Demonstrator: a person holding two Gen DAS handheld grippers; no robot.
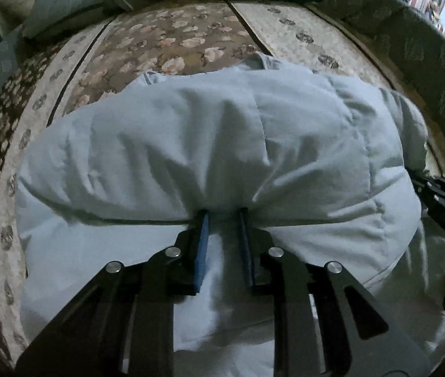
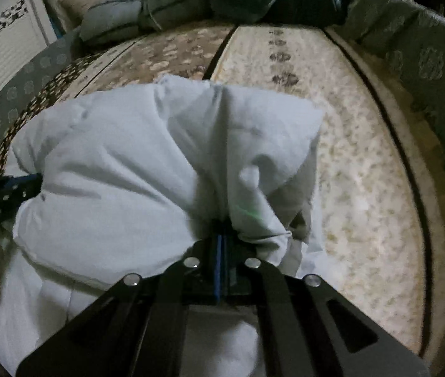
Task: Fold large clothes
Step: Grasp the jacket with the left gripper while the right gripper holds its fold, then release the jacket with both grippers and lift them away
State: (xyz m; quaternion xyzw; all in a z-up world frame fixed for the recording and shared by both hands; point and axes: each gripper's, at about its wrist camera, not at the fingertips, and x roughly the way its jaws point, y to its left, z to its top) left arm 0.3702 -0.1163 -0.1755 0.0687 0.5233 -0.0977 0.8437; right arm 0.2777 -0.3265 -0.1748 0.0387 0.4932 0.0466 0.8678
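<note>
Pale-blue garment (image 1: 222, 144) pinched, both grippers.

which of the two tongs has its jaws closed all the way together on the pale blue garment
The right tongs: blue pads meet, pinching a thin bunch of the pale blue garment. The left tongs grip a thicker fold, with a gap between their jaws.

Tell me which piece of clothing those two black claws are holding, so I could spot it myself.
Start at the flowered bedspread. In its middle lies the pale blue padded garment, pinched by both grippers. The other bedding, piled at the far end, is darker and striped.
</note>
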